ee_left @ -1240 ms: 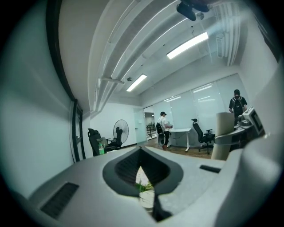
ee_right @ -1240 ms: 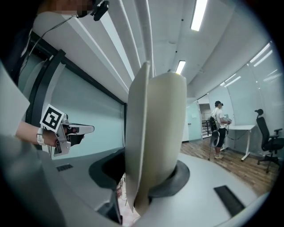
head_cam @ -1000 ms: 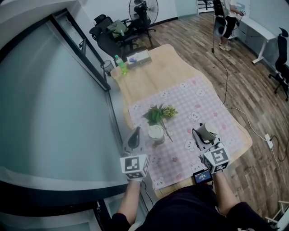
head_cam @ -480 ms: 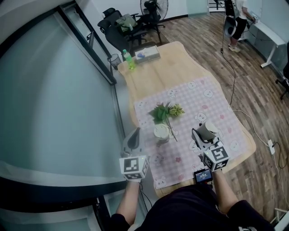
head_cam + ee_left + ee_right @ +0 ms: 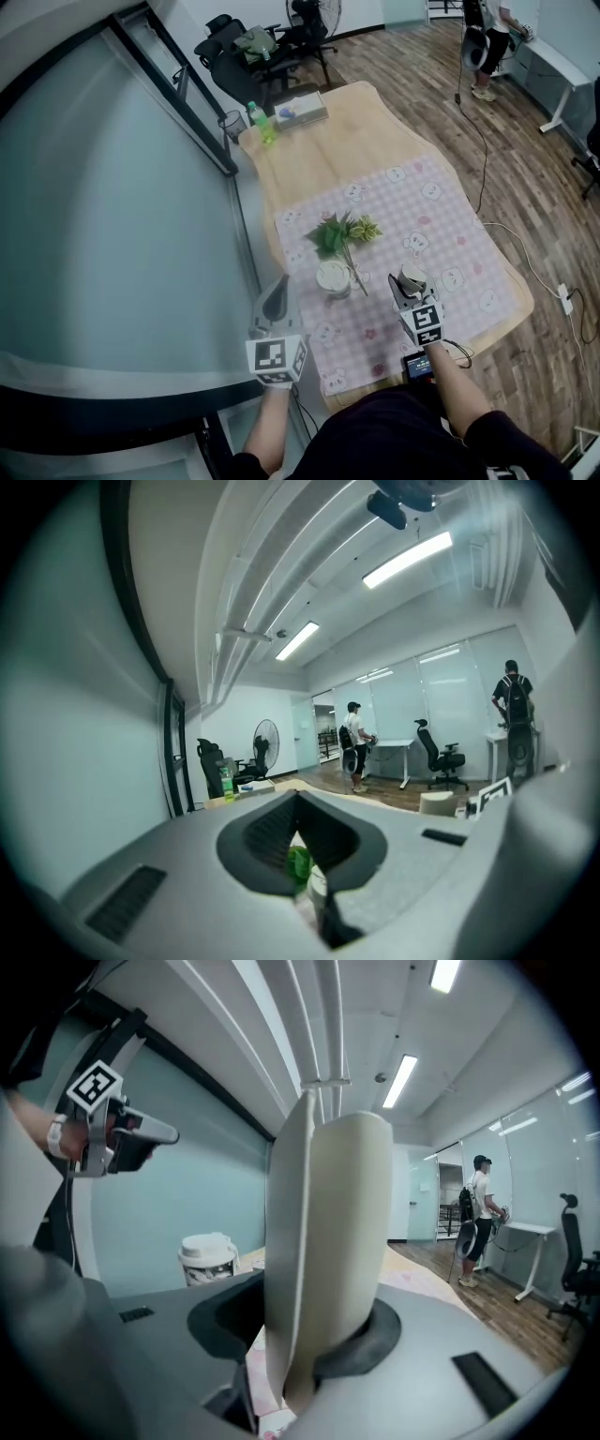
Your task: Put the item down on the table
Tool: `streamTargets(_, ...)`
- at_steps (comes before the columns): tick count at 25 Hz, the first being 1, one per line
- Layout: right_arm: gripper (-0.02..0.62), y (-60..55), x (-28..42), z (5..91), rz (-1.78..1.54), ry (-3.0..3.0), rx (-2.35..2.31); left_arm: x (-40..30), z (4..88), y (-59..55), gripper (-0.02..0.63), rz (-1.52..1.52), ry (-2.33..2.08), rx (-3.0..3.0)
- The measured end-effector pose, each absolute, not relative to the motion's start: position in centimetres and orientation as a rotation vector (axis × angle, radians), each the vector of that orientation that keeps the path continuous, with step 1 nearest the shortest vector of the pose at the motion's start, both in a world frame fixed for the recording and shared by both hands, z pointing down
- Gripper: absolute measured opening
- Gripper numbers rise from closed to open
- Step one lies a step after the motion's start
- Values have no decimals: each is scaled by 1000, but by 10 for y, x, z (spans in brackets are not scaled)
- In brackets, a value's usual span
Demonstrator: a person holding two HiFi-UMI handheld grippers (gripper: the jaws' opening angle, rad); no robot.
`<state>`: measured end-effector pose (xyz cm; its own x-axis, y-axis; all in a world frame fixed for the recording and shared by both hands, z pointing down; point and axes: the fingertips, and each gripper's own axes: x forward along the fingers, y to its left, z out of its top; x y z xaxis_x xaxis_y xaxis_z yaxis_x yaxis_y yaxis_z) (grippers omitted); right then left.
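My right gripper (image 5: pixel 404 284) clamps a cream cup (image 5: pixel 328 1241) just right of the white lidded pot (image 5: pixel 333 277); my left gripper (image 5: pixel 277 291), jaws together and empty, is left of that pot.

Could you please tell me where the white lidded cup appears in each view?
Head view: white lidded cup at centre, on the checked cloth.
Left gripper view: probably the pale sliver at low centre.
Right gripper view: left of centre, at mid-height.
Shared landmark: the standing person at the far desk.
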<state>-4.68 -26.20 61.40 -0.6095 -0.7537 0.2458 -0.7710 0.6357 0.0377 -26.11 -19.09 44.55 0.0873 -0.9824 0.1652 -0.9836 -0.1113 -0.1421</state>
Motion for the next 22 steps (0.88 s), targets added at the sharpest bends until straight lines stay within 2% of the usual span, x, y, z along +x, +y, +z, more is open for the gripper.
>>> streamTargets(6,164,-252,-62,726,250,-2501,1119,-274,458,-172,-1,304,-2126,2187)
streamTargets(12,163,-263,-56,734,549,-2534,1274,-279,468,-169,0,333,-2109,2169)
streamTargets(14,163,-271,-47,739,828,-2550,1351,-279,469,-169,0,333,-2104,2165)
streamTargets(17,163,-280,-32,757,1419,-2483,1464,-278,469,-169,0,331,-2090,2167)
streamTargets(20,163,-278,-27,785,2111,-2194,1476,-277,470,-168,0,323,-2080,2162)
streamTargets(22,160,-279,-21,794,2400,-2047,1511,-276,470,-168,0,324,-2076,2165)
